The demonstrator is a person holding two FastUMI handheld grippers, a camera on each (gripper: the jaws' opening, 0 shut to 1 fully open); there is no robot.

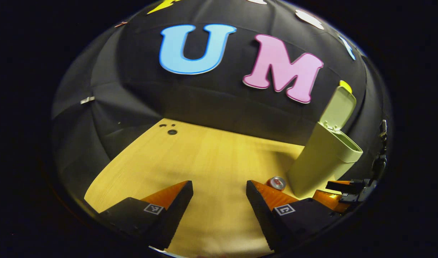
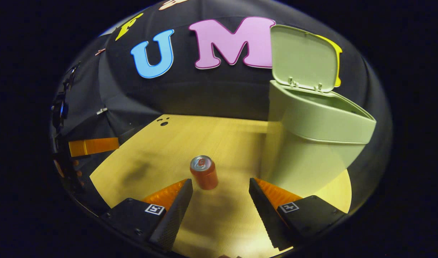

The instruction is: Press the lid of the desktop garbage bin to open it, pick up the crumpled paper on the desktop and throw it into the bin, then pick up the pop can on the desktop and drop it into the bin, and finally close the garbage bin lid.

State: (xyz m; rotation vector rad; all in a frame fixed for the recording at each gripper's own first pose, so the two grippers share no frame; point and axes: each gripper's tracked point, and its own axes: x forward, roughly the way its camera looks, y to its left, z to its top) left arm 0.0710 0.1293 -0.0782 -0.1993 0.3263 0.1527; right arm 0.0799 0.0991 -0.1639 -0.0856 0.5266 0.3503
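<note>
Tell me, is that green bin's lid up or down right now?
Up. In the right gripper view the lid stands raised behind the bin, hinged at the back, leaving its mouth open. The left gripper view shows the same.

Pale wooden tabletop [image 1: 211, 157] against creased black cloth wall [image 1: 133, 96].

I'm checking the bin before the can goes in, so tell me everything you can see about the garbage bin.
The garbage bin is a pale green container, plastic by its look, standing upright on the wooden table in front of the black cloth wall. Its lid is open, swung up and back on two small hinges at the rear rim, with a yellow edge showing behind it. The body tapers toward the base. Its inside is hidden. The pop can stands apart from it, and neither pair of tongs touches it.
</note>
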